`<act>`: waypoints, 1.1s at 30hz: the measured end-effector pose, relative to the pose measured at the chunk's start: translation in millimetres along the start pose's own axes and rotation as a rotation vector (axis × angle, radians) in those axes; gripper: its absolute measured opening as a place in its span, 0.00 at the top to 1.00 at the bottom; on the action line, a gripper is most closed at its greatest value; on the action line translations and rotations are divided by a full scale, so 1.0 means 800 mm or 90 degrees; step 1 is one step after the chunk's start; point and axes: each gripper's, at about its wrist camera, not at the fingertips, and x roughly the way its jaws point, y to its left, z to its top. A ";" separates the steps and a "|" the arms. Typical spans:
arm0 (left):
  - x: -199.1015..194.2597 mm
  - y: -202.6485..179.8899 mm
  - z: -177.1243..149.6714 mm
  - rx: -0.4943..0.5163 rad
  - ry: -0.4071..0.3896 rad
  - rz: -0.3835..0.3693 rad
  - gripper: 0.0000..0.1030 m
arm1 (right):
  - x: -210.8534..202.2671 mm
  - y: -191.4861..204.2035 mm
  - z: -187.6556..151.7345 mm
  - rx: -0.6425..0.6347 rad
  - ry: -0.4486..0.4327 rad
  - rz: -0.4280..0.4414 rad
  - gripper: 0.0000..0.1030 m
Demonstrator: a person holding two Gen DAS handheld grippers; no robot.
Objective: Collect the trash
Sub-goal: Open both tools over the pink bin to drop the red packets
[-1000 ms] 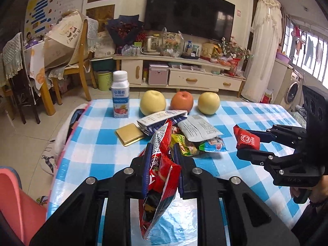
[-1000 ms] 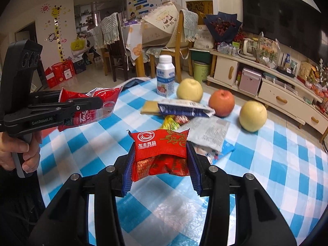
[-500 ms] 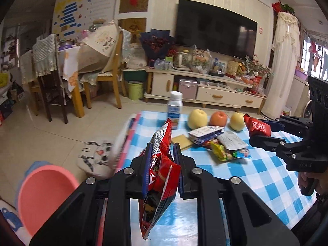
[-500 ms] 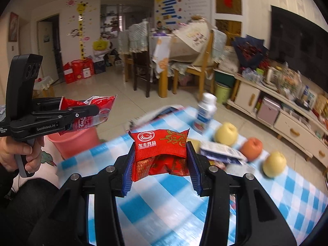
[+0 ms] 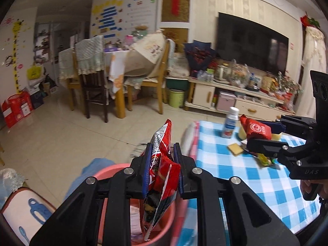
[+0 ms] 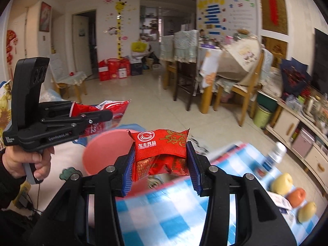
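Grippers both loaded. Left gripper (image 5: 161,171) clamps a torn red crinkly snack bag (image 5: 162,176), hanging right over the round pink plastic bin (image 6: 106,149) on the floor beside the blue-white checked table (image 5: 256,176). Right gripper (image 6: 161,169) pinches a small red foil food packet (image 6: 161,149), w/ the bin beyond it. Risk: packet let go early lands on the floor; the limp bag could catch the rim & flop outside.

I'm working in a family living room: a big black flat-screen television (image 5: 251,45) at two o'clock, wooden dining chairs (image 5: 93,86) at eleven, a yellow giraffe height chart (image 6: 119,28) on the wall.
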 end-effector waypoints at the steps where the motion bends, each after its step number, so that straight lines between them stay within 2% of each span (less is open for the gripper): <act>1: -0.002 0.009 0.000 -0.003 -0.001 0.006 0.79 | 0.008 0.008 0.007 -0.002 -0.001 0.007 0.54; 8: -0.015 0.063 -0.003 -0.021 -0.005 0.040 0.79 | 0.056 0.061 0.046 -0.024 0.001 0.044 0.55; 14: -0.006 0.100 -0.005 -0.036 0.002 0.062 0.79 | 0.092 0.087 0.065 -0.032 0.012 0.062 0.55; 25: 0.025 0.121 -0.024 -0.047 0.031 0.070 0.79 | 0.140 0.109 0.063 -0.034 0.045 0.082 0.55; 29: 0.036 0.124 -0.032 -0.047 0.047 0.060 0.77 | 0.148 0.107 0.063 -0.030 0.048 0.083 0.53; 31: 0.037 0.124 -0.033 -0.043 0.046 0.056 0.67 | 0.147 0.106 0.062 -0.027 0.039 0.077 0.49; 32: 0.038 0.124 -0.030 -0.044 0.041 0.055 0.45 | 0.147 0.102 0.061 -0.024 0.036 0.072 0.45; 33: 0.036 0.123 -0.031 -0.044 0.033 0.057 0.25 | 0.146 0.101 0.061 -0.019 0.029 0.065 0.35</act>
